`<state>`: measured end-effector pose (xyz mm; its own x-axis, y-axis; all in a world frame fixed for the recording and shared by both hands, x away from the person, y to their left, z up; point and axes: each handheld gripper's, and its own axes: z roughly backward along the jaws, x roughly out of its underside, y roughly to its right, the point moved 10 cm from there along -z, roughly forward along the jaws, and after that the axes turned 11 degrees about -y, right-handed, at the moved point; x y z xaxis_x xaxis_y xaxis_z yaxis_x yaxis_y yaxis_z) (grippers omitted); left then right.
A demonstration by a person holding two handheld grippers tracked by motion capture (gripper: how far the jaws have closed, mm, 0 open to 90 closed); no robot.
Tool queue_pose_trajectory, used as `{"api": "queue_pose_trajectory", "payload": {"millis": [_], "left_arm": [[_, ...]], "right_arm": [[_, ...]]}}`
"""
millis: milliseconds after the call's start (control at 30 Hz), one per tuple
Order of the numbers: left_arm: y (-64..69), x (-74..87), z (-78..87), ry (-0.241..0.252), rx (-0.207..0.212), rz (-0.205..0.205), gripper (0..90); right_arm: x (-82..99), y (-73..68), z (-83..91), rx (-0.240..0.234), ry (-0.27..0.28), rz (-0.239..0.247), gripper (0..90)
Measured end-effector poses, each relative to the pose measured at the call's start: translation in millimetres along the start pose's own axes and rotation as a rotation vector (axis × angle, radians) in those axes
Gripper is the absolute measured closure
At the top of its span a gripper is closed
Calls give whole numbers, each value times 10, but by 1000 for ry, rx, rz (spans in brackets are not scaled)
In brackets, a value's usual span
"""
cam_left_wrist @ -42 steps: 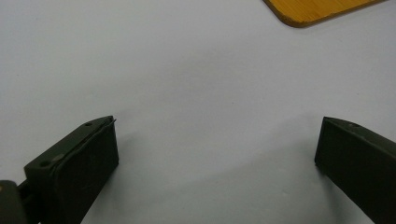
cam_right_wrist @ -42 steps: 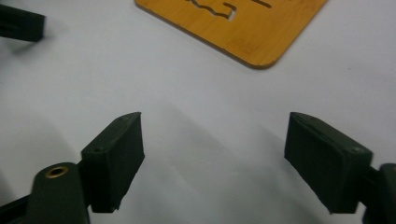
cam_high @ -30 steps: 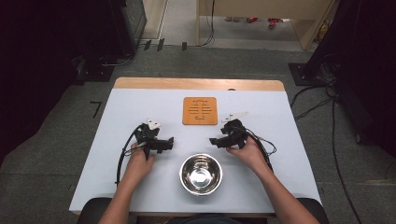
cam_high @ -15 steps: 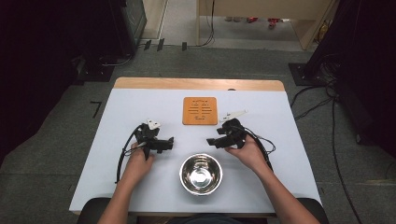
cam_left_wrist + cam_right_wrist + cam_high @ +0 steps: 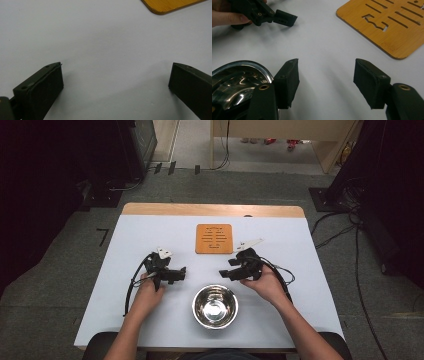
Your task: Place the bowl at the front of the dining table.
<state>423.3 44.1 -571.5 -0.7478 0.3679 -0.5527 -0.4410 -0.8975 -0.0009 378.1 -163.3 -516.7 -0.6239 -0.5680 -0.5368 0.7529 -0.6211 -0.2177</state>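
A shiny steel bowl (image 5: pixel 215 306) stands near the table's front edge, between my two hands. Behind it lies a square bamboo trivet (image 5: pixel 214 238) with slots cut through it. My left gripper (image 5: pixel 181 273) rests on the white table left of the bowl, pointing right. In the left gripper view its jaws (image 5: pixel 116 72) stand wide open over bare table. My right gripper (image 5: pixel 224 270) points left, just behind the bowl's right rim. In the right gripper view it (image 5: pixel 325 67) is open with nothing between its pads, and its jaws have just been closing. The bowl (image 5: pixel 237 75) sits beside its left jaw.
The trivet (image 5: pixel 387 30) lies ahead and to the right of the right gripper's jaws, and its corner (image 5: pixel 170 5) shows beyond the left gripper. The left gripper (image 5: pixel 284 19) and a hand (image 5: pixel 224 15) sit farther off. A cable (image 5: pixel 131 290) trails from the left gripper.
The right gripper has edged slightly to the left, toward the table's middle. The left hand, the bowl and the trivet have not moved.
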Motion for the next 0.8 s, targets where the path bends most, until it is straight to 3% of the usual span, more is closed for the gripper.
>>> {"api": "queue_pose_trajectory", "payload": {"millis": [233, 533, 800], "left_arm": [[0, 0, 0, 0, 0, 0, 0], [0, 0, 0, 1, -1, 0, 0], [0, 1, 1, 0, 0, 0, 0]], "right_arm": [[-8, -58, 23, -14, 4, 23, 411], [-5, -209, 7, -50, -1, 86, 447], [-5, -283, -10, -52, -1, 121, 459]]}}
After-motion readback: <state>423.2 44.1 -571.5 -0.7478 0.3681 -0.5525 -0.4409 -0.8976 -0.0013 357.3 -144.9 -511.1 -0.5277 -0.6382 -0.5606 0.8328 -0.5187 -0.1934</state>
